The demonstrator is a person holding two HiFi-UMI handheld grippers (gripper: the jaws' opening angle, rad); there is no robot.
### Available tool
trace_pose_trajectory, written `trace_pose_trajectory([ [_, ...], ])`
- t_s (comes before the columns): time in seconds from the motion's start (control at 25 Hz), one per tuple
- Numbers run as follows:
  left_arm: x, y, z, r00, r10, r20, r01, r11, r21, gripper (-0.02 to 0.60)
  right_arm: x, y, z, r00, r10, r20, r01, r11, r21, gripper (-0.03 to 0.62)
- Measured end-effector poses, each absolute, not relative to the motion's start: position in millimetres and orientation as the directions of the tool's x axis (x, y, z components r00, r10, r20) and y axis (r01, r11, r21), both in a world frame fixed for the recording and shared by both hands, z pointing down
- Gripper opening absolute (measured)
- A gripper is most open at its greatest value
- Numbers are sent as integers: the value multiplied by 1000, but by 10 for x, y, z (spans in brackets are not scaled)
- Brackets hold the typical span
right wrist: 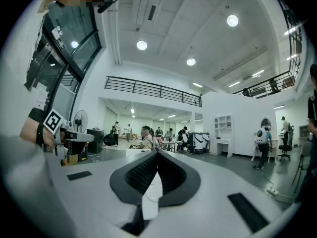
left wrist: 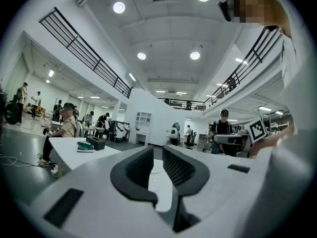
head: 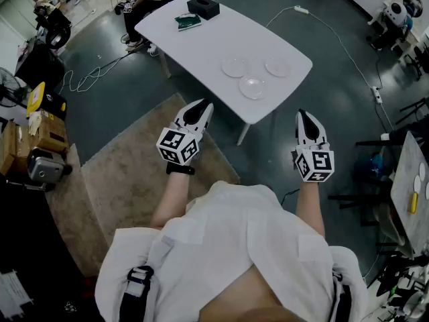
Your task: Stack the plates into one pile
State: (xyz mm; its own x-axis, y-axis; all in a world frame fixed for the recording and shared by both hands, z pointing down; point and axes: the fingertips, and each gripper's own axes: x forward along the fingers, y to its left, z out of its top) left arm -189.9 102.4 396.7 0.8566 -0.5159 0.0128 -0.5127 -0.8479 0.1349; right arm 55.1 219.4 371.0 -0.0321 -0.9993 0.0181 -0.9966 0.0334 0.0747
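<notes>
In the head view, three plates [head: 253, 87] lie unstacked and close together on the white tabletop [head: 201, 42]. The left gripper [head: 202, 106] and right gripper [head: 302, 115] are held short of it. In the left gripper view, that gripper is slightly spread and holds nothing. In the right gripper view, that gripper is pressed together, also holding nothing.

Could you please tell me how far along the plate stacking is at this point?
Nothing looks done: the left plate, right plate and near plate lie singly on the white table. Nothing is in hand: the left gripper, jaws slightly apart, and the right gripper, jaws together, are empty, short of the table. All stacking remains.
</notes>
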Motion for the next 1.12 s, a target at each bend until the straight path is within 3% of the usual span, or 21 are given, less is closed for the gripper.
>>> trace_pose_trajectory([
  [0.96, -1923, 1026, 3911, 856, -516, -8, -510, -848, 143, 64, 499, 2173, 3637, -38, -999, -20, -998, 37, 43, 28],
  [1.12, -1907, 1007, 3969, 861, -509, 4, -504, -850, 151, 64, 499, 2121, 3758, -42, -999, 30, -999, 43, 32, 29],
])
